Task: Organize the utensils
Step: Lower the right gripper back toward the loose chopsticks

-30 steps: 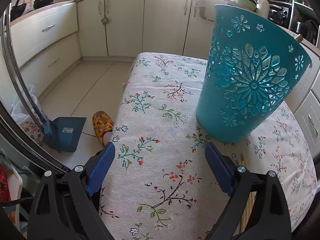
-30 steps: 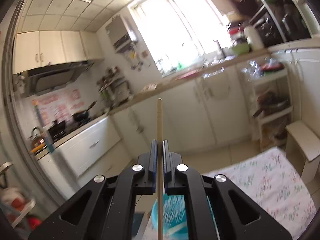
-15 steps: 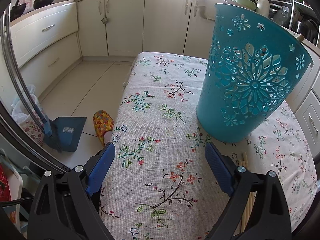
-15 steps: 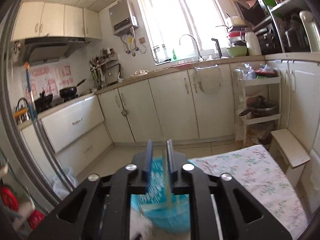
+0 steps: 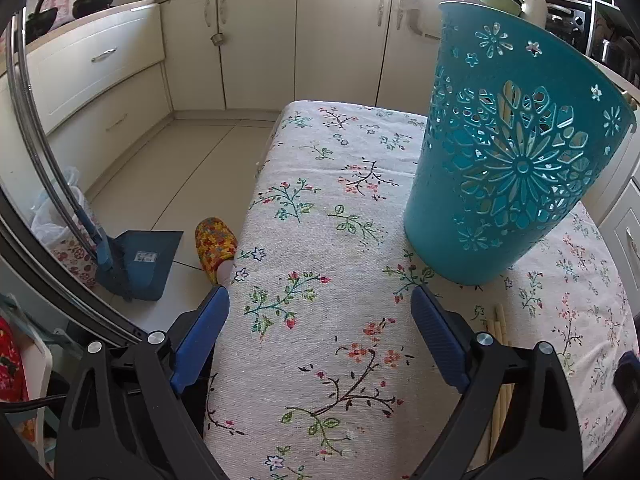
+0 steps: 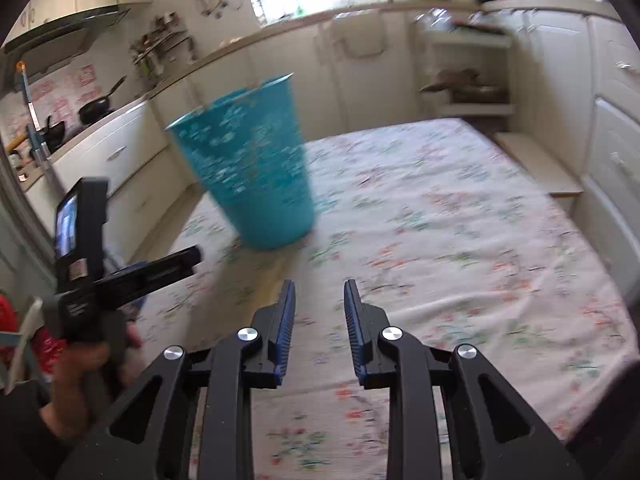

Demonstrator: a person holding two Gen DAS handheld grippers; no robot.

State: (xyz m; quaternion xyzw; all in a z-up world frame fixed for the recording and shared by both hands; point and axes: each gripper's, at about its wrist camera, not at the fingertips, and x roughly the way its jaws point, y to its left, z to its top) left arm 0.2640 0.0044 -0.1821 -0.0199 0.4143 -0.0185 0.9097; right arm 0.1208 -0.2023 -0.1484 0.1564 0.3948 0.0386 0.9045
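Note:
A teal plastic basket [image 5: 508,160] with cut-out flower patterns stands on the floral tablecloth [image 5: 320,240]; pale sticks show through its holes. In the right wrist view the basket [image 6: 256,168] is blurred, ahead and left. Several wooden chopsticks [image 5: 498,328] lie on the cloth beside the left gripper's right finger. My left gripper [image 5: 320,312] hangs wide open over the cloth with nothing between its fingers. My right gripper [image 6: 320,304] is low over the cloth, its jaws opening, nothing between them. A hand holds the left gripper [image 6: 120,276] at the left of that view.
The table's left edge drops to a tiled floor with a blue dustpan [image 5: 140,260] and a patterned slipper [image 5: 214,246]. Cream kitchen cabinets [image 5: 280,40] run behind. A low stool [image 6: 536,164] stands past the table's far right edge.
The right gripper let go of the chopstick it held upright above the basket, then swung down toward the tablecloth, jaws parting. The left gripper stayed put.

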